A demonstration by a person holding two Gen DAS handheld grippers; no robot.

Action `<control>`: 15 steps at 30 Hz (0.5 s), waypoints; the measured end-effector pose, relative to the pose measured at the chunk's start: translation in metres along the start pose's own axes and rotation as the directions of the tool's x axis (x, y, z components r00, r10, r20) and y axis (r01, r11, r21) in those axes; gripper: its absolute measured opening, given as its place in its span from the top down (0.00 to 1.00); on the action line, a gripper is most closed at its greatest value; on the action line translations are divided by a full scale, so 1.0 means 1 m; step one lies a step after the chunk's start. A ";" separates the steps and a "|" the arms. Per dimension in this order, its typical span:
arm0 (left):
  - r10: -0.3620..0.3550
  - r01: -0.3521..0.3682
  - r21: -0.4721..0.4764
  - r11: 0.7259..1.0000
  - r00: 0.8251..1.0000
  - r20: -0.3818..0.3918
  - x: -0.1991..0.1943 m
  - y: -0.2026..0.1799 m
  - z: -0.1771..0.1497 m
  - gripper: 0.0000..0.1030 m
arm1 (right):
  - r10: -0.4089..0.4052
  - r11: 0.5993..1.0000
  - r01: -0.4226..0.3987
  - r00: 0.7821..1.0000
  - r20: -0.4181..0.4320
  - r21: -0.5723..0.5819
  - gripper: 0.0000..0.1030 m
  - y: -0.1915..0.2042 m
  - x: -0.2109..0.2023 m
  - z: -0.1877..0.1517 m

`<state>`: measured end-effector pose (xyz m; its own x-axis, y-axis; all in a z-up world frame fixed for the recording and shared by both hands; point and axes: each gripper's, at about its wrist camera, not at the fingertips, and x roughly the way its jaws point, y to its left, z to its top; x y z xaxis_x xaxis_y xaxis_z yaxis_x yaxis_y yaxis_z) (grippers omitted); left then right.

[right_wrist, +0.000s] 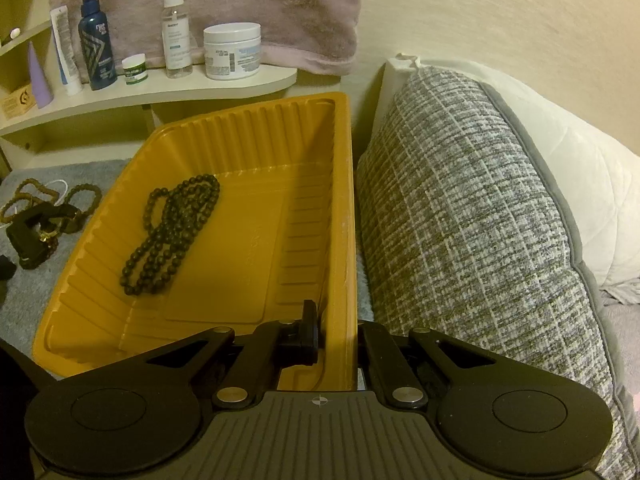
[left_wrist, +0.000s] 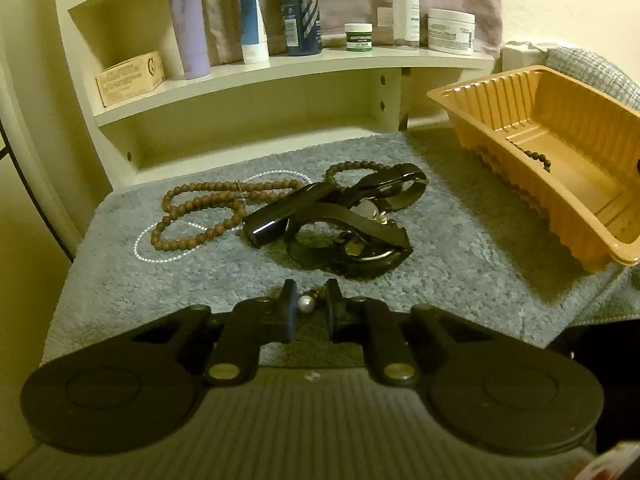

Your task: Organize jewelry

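Note:
My left gripper (left_wrist: 311, 300) hovers low over a grey towel (left_wrist: 120, 280), open, with a pearl earring (left_wrist: 306, 303) lying between its fingertips. Beyond it lie a brown bead necklace (left_wrist: 200, 210), a thin pearl chain (left_wrist: 160, 258) and a heap of black watches and straps (left_wrist: 344, 220). My right gripper (right_wrist: 338, 320) is shut on the right wall of an orange plastic tray (right_wrist: 340, 200), one finger inside and one outside. A dark bead necklace (right_wrist: 172, 232) lies in the tray. The tray also shows in the left wrist view (left_wrist: 520, 128).
A cream shelf unit (left_wrist: 280, 68) stands behind the towel with bottles, jars and a small box. A grey woven pillow (right_wrist: 480, 220) and a white pillow (right_wrist: 580, 184) lie right of the tray. A mauve towel (right_wrist: 260, 8) hangs on the wall.

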<state>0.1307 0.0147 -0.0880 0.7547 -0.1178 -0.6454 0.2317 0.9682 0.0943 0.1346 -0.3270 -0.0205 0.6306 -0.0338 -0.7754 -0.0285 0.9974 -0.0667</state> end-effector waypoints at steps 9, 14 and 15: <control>-0.078 0.077 0.025 0.997 0.996 0.047 -0.022 -0.024 0.022 0.88 | 0.003 1.000 -0.003 1.000 0.006 0.002 0.97 0.000 0.000 -0.001; -0.166 0.164 0.031 0.986 0.983 0.076 -0.027 -0.048 0.042 0.88 | 0.006 1.000 -0.006 1.000 0.008 0.007 0.97 0.000 -0.001 -0.001; -0.181 0.179 0.034 0.983 0.980 0.079 -0.027 -0.053 0.045 0.88 | 0.006 1.000 -0.006 1.000 0.008 0.009 0.97 0.000 -0.001 -0.002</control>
<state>0.1252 -0.0437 -0.0413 0.7466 -0.3080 -0.5897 0.3833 0.9236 0.0028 0.1325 -0.3272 -0.0205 0.6364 -0.0272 -0.7708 -0.0257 0.9981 -0.0563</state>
